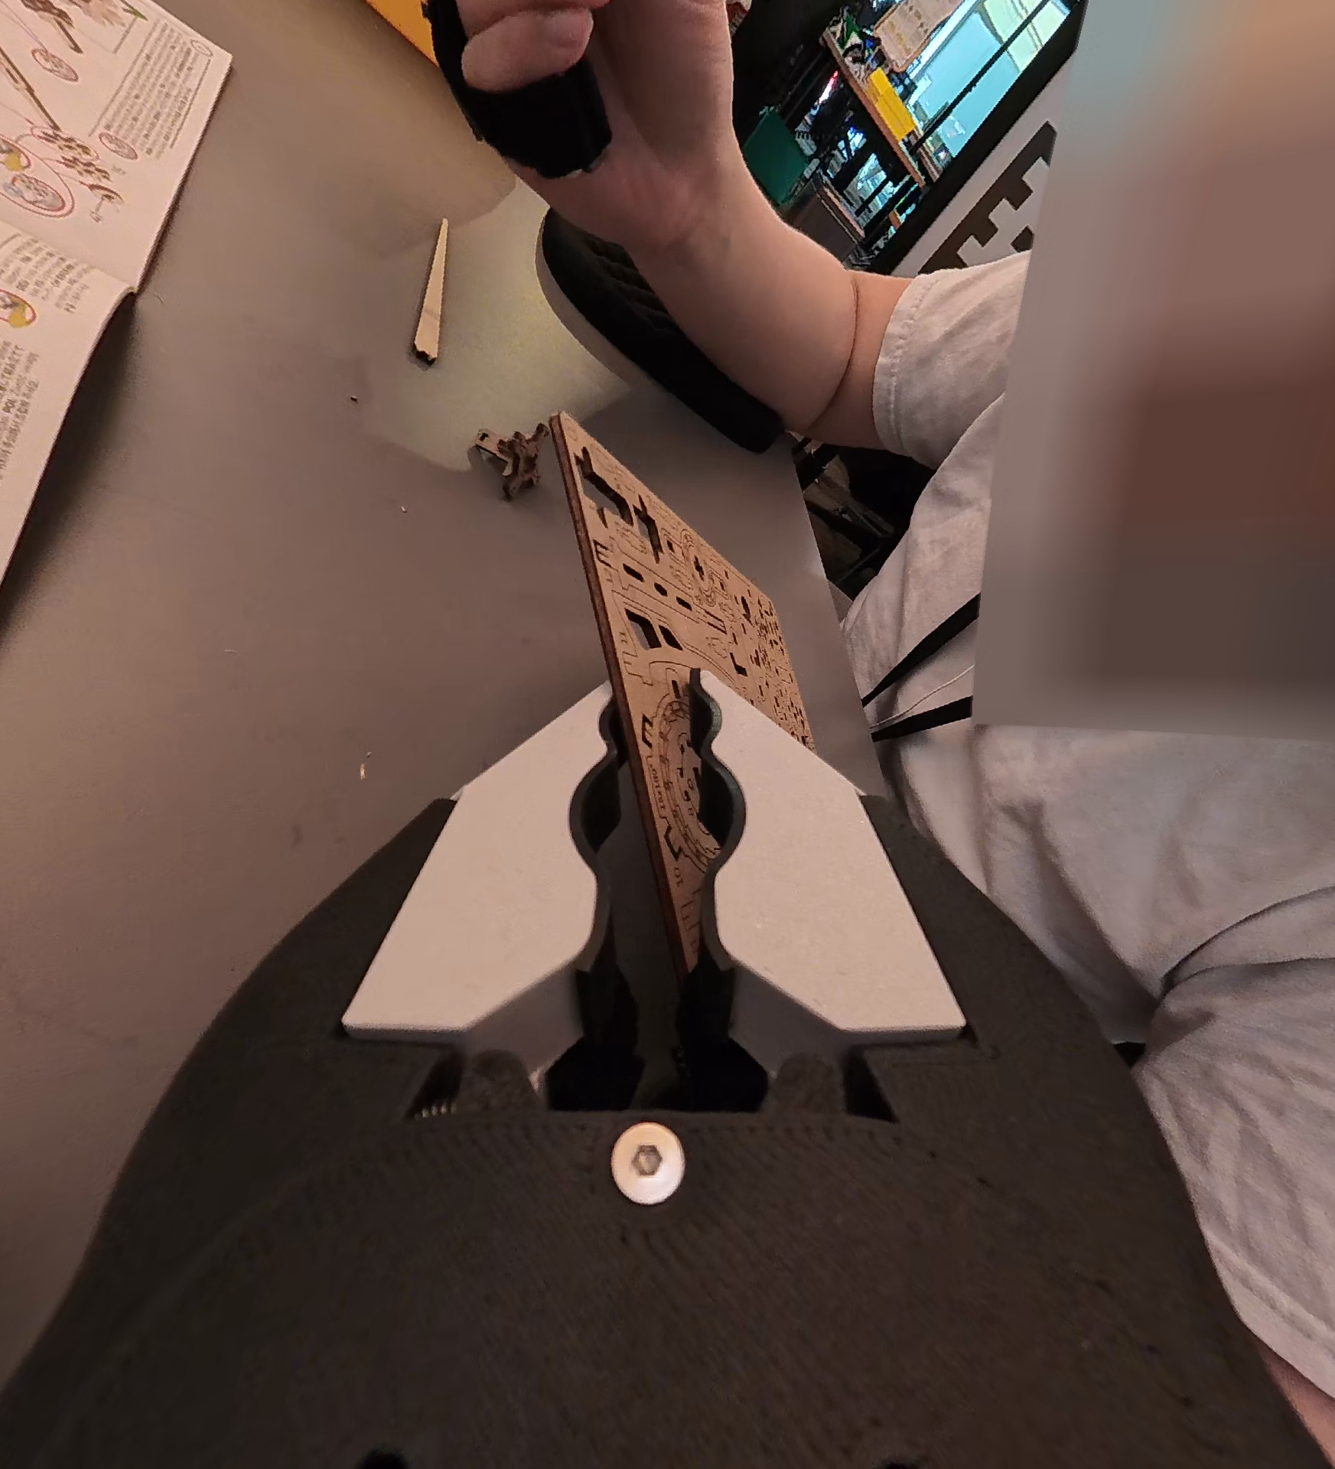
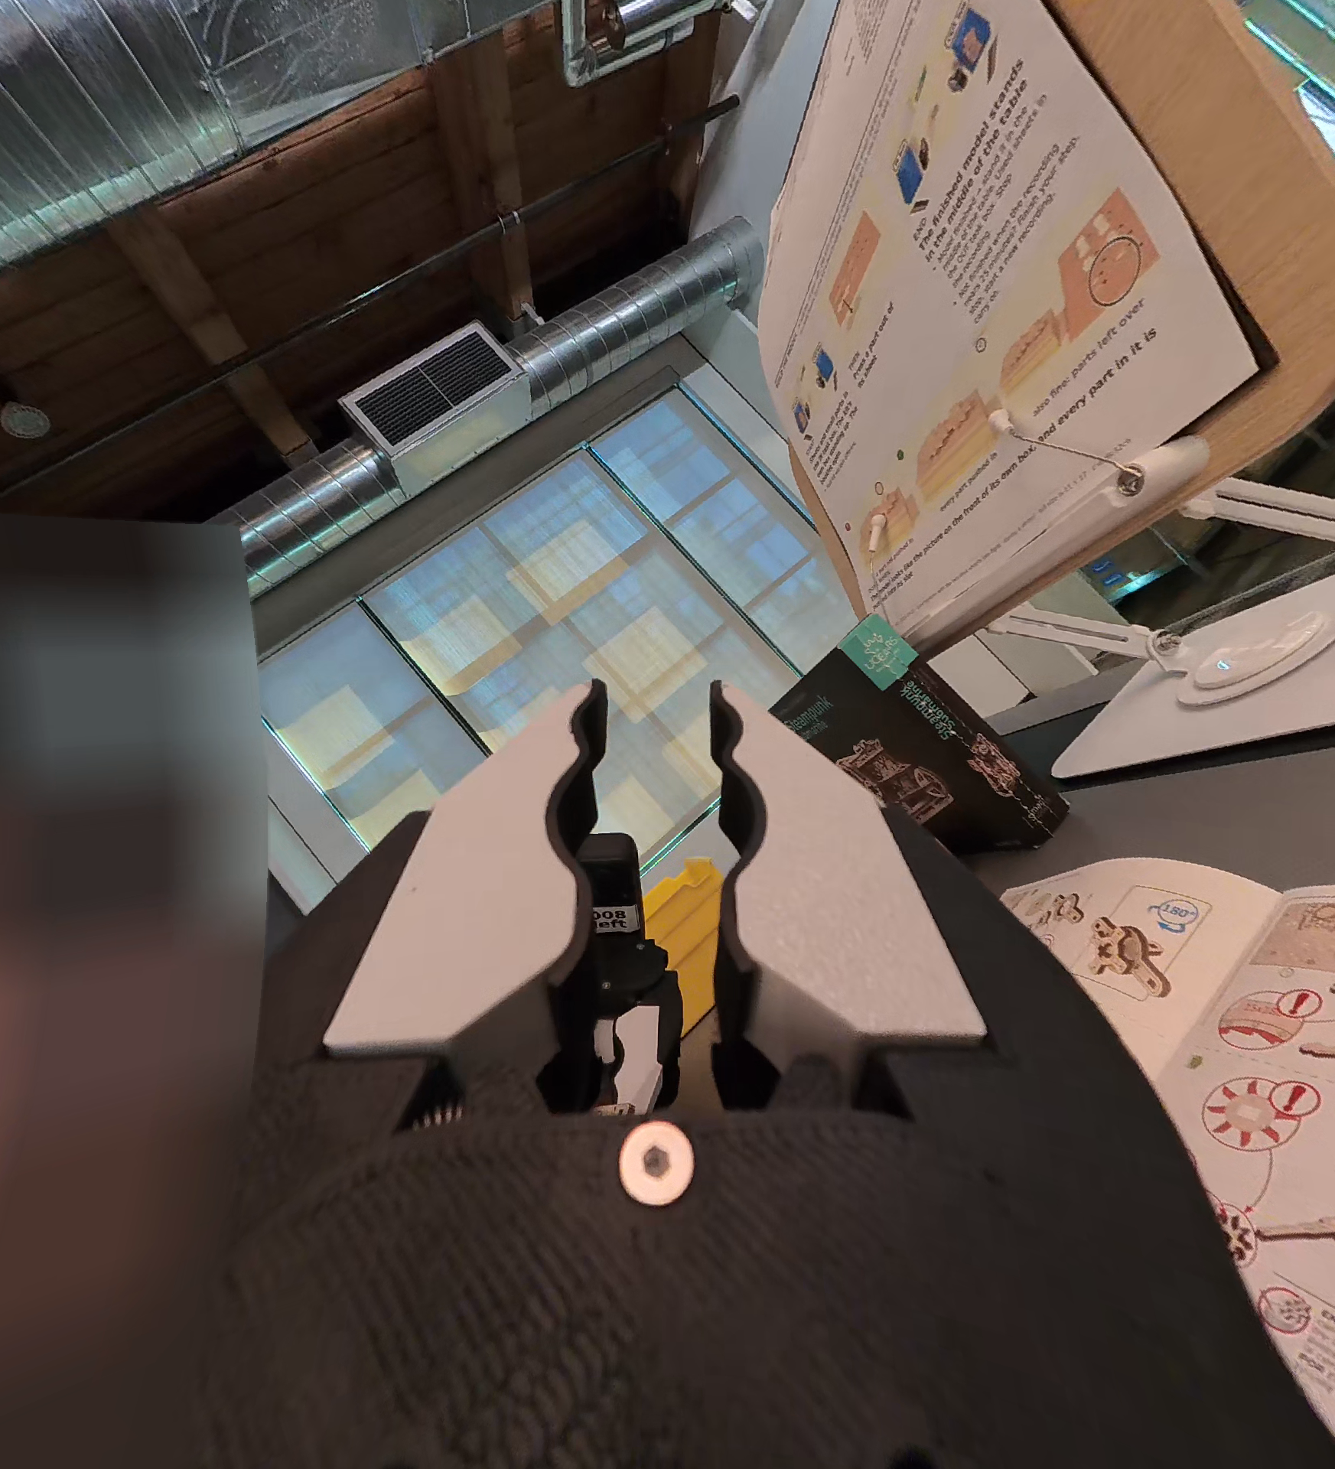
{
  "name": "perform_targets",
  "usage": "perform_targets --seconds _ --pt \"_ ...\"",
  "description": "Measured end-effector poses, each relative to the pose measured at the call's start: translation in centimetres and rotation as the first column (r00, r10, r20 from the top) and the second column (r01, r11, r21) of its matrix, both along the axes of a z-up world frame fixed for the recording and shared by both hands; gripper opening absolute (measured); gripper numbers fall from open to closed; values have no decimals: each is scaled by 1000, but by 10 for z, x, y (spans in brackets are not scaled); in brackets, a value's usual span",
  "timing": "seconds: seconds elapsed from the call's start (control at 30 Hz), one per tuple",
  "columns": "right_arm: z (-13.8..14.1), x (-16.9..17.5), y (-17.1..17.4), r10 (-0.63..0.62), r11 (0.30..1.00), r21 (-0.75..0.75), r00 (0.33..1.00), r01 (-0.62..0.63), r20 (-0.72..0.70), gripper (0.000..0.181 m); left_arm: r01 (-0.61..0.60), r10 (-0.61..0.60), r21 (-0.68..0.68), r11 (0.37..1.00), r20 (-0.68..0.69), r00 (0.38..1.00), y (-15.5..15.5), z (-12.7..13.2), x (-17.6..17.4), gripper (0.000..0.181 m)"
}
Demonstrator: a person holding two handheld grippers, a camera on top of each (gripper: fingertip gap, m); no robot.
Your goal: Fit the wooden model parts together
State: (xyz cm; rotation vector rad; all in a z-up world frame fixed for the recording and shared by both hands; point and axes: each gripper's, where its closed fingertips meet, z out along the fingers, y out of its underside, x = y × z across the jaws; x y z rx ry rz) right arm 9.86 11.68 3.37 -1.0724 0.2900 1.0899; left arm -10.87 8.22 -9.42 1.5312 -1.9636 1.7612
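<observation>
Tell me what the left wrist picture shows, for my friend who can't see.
The left gripper pinches a thin wooden sheet of cut-out parts, held on edge above a grey table. A small wooden stick and a booklet lie there.

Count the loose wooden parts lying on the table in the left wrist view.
2. A long tapered strip lies near the booklet; a small notched piece lies just beyond the wooden sheet clamped in the left tool. Others may be hidden.
</observation>
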Motion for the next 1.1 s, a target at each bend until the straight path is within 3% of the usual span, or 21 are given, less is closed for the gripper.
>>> perform_targets --seconds 1.1 --pt "-9 -3 5 14 999 -39 1000 -15 -19 23 3 -3 -1 1000 -19 1000 -2 -5 2 12"
